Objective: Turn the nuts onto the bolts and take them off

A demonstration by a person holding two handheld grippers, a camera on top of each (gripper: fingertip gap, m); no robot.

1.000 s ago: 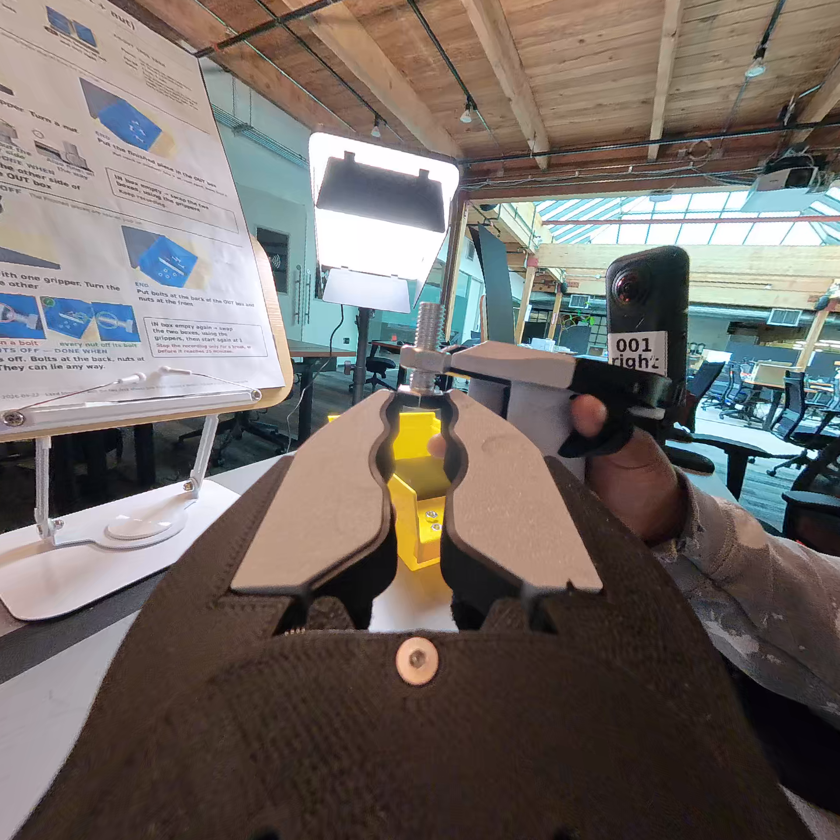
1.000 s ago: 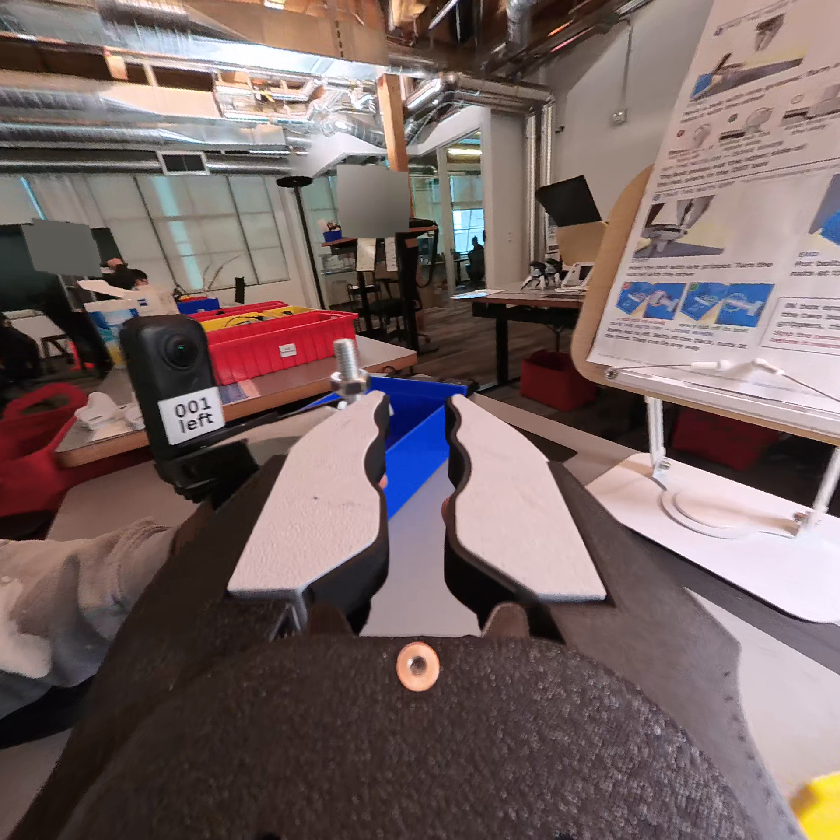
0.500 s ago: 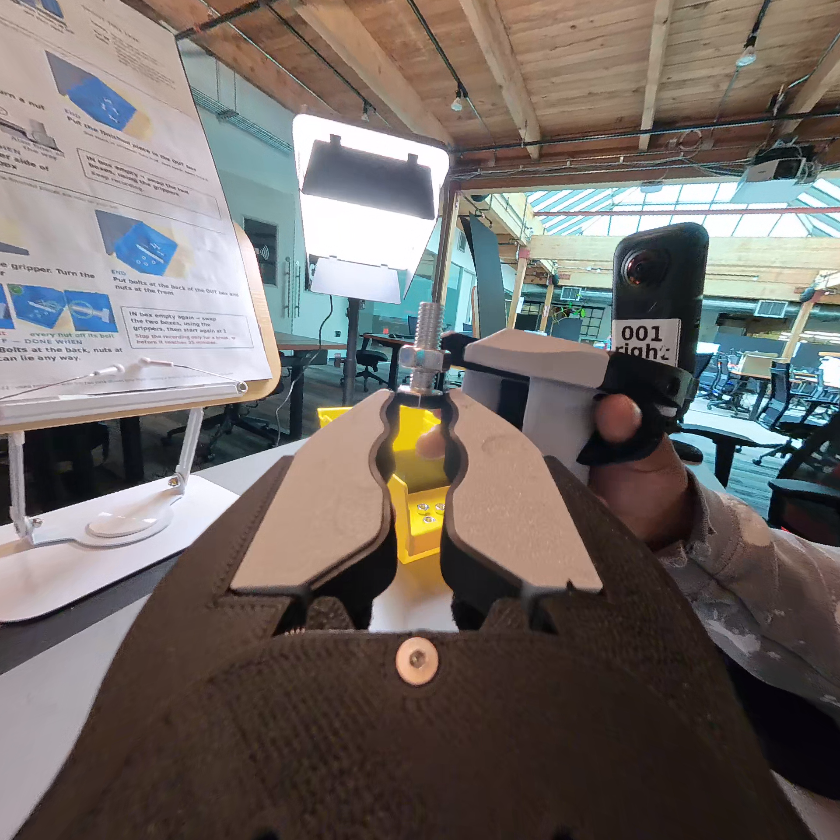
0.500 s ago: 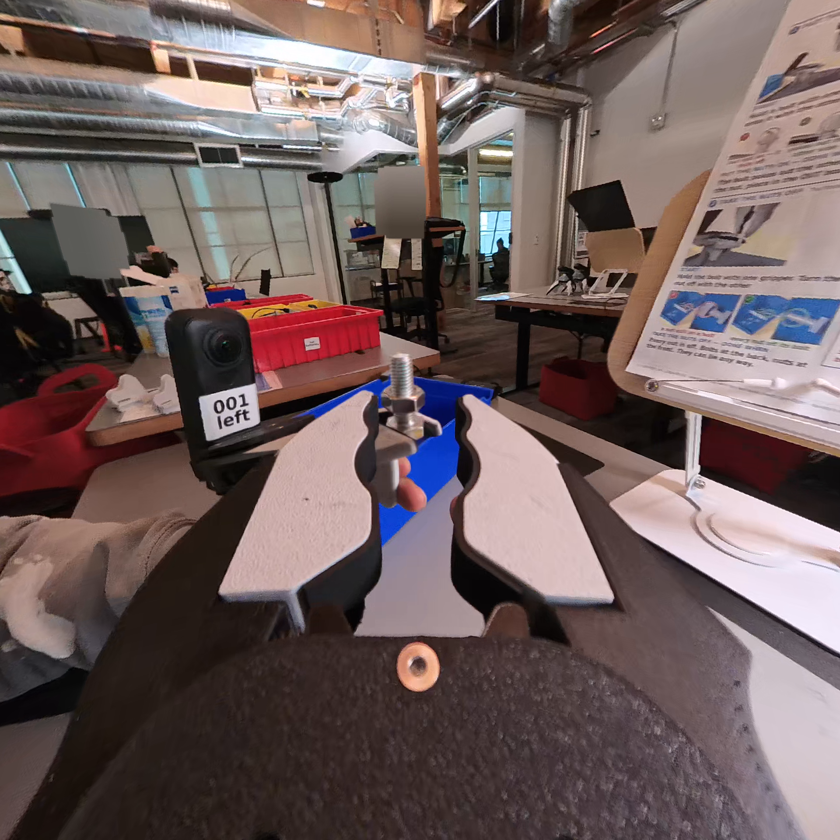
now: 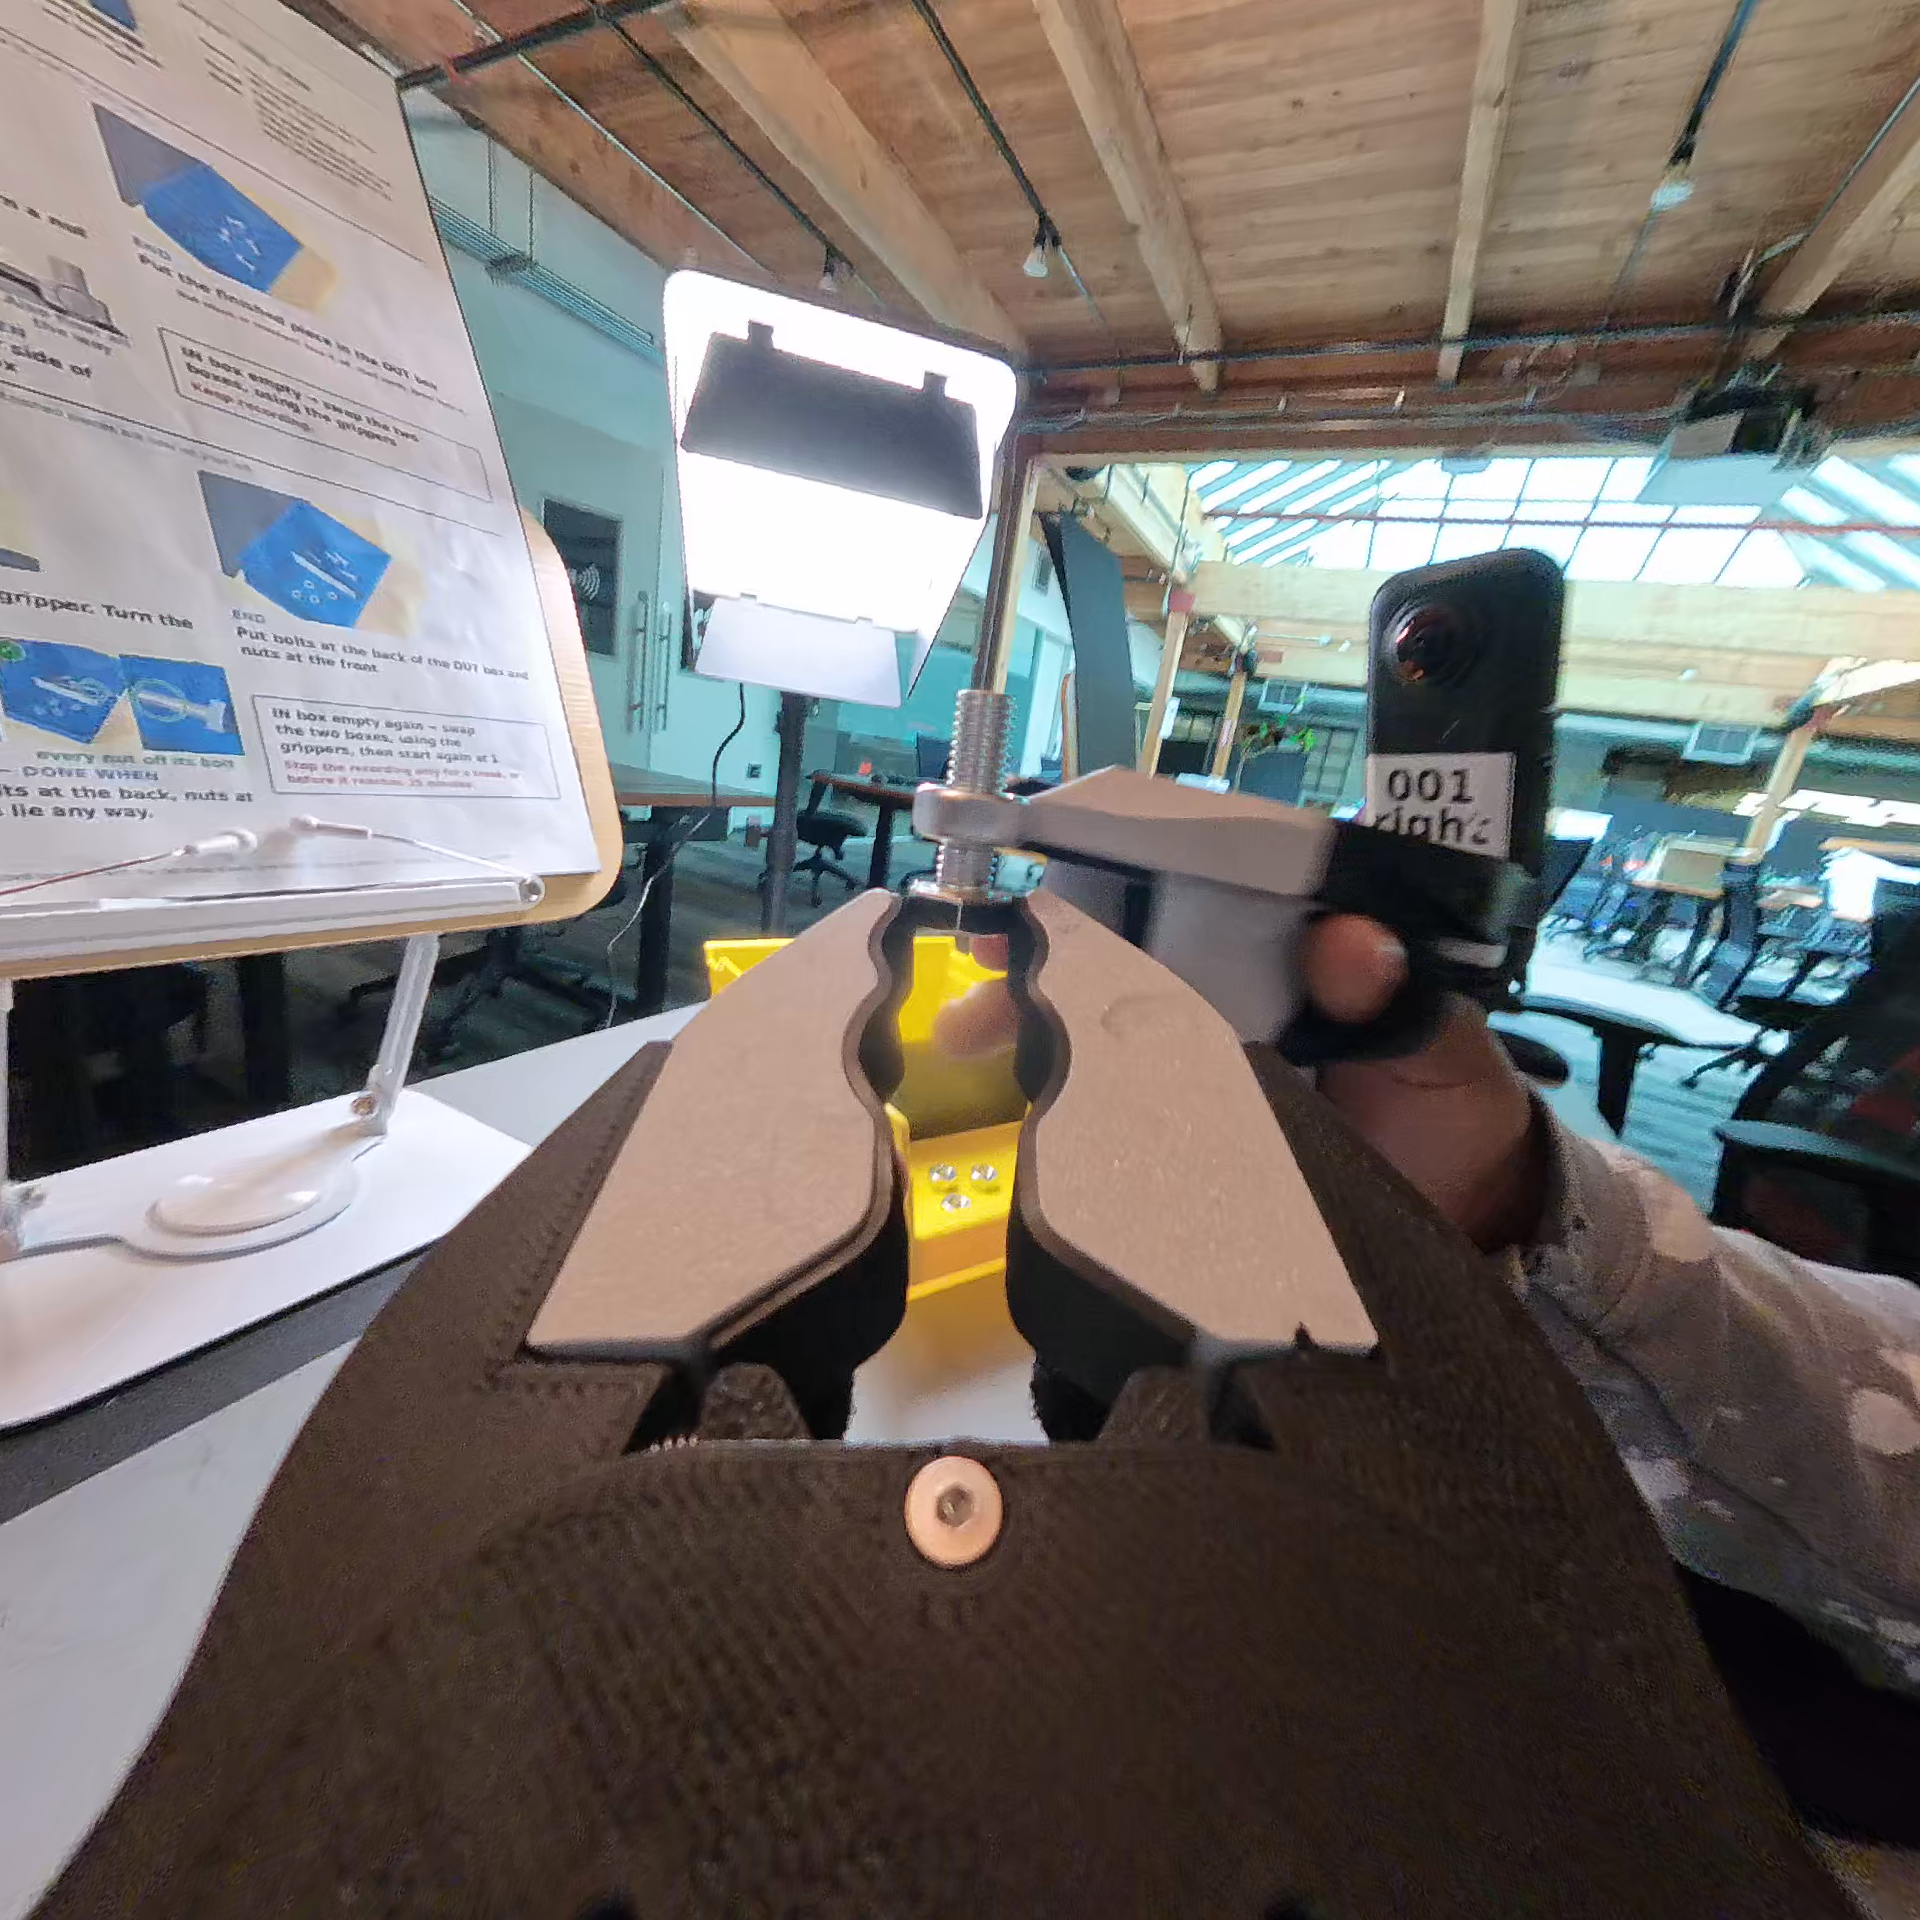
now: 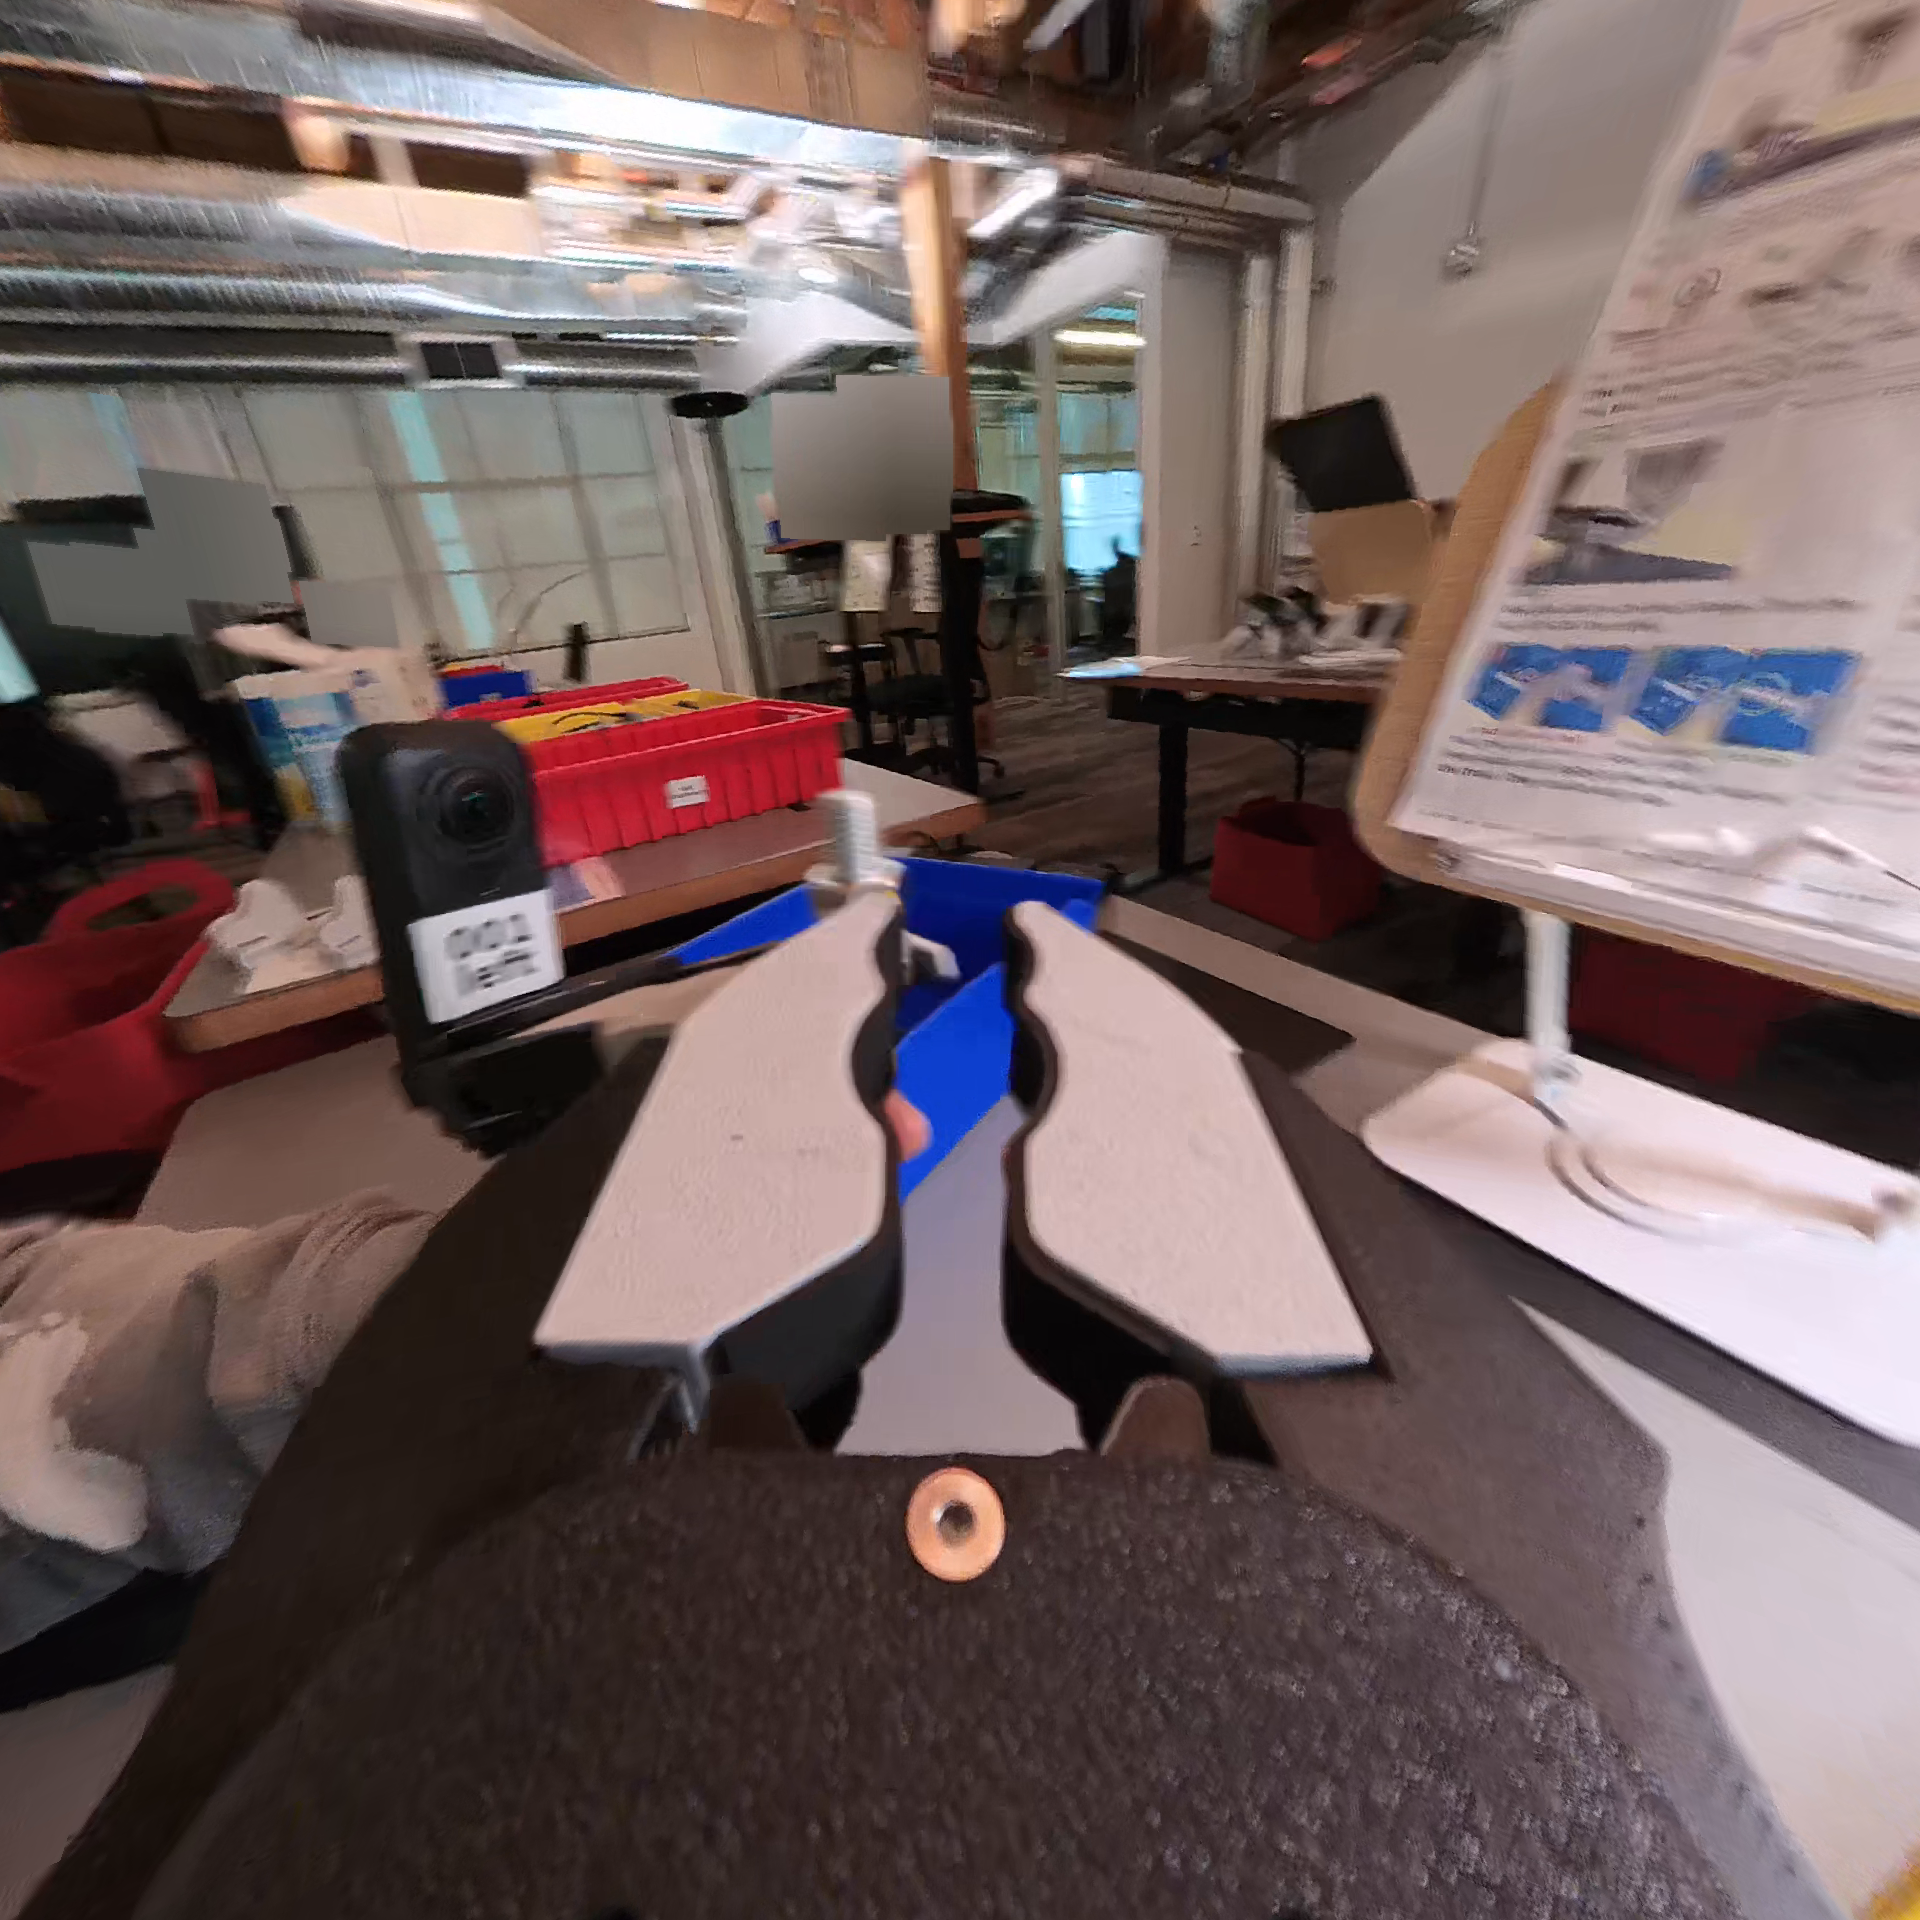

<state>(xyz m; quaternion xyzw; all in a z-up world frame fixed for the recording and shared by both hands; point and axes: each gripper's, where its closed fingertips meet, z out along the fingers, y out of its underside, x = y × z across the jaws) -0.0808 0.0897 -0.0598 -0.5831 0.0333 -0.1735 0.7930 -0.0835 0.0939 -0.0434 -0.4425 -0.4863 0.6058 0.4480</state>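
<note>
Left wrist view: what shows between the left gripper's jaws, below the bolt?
Below the bolt, a fingertip, then a yellow box holding three nuts, seen through the gap in that view.

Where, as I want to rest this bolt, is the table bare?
Bare table lies between the white stand base and the yellow box, and in the right wrist view between the blue box and that base. Crowded: the yellow box floor, which holds nuts.
</note>
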